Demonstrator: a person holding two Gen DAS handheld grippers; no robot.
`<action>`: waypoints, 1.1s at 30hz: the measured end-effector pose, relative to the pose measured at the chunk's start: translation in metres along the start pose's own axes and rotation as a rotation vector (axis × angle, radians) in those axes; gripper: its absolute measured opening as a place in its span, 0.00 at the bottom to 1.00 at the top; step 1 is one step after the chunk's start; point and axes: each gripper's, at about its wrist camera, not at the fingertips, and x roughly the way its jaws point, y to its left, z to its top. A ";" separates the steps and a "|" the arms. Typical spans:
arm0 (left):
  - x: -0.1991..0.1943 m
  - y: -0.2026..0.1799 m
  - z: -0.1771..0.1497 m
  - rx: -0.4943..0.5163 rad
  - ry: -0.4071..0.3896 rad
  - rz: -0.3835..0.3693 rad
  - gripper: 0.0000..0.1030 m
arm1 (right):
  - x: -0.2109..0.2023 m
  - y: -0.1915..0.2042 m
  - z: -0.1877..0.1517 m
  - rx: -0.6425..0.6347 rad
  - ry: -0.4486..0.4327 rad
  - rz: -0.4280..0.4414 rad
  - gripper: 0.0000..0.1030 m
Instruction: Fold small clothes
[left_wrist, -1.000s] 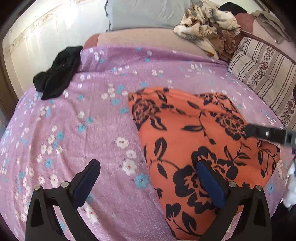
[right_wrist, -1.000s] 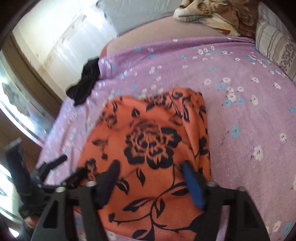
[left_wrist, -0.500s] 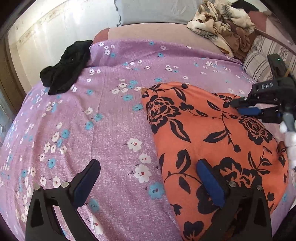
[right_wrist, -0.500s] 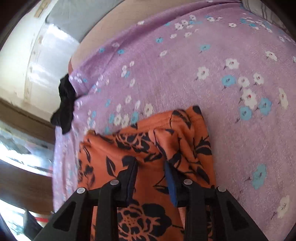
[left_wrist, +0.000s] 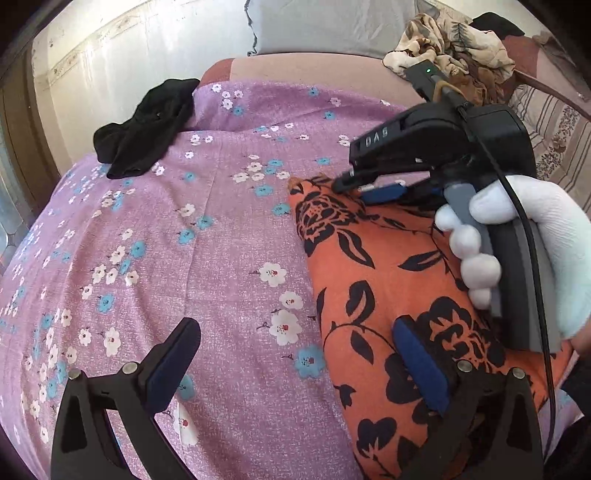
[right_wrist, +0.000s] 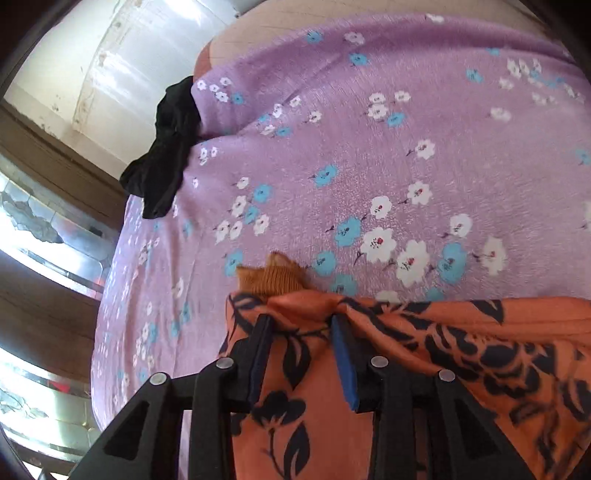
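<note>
- Right gripper (right_wrist: 301, 328): jaws just reopened slightly, part-closed around bunched far edge of orange floral garment (right_wrist: 406, 332) (pad contact unclear).
- Left gripper (left_wrist: 295, 358): jaws wide apart, empty, right finger over garment's near part.
- Garment flat on purple floral sheet (left_wrist: 184, 258).

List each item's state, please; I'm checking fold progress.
orange garment: spread on the bed, far edge bunched.
right gripper: pinching that bunched edge, jaws just eased open slightly.
left gripper: open, nothing held.
black garment: crumpled, unfolded.
clothes pile: heaped, unfolded.
</note>
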 end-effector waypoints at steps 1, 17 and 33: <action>0.000 0.002 0.001 -0.005 0.004 -0.015 1.00 | -0.006 0.001 0.001 0.008 -0.007 -0.003 0.36; -0.017 0.020 0.016 0.013 0.045 -0.023 1.00 | -0.166 -0.068 -0.141 0.169 -0.016 -0.037 0.52; -0.001 0.001 0.003 0.078 0.019 0.011 1.00 | -0.154 -0.074 -0.159 0.036 -0.053 -0.105 0.20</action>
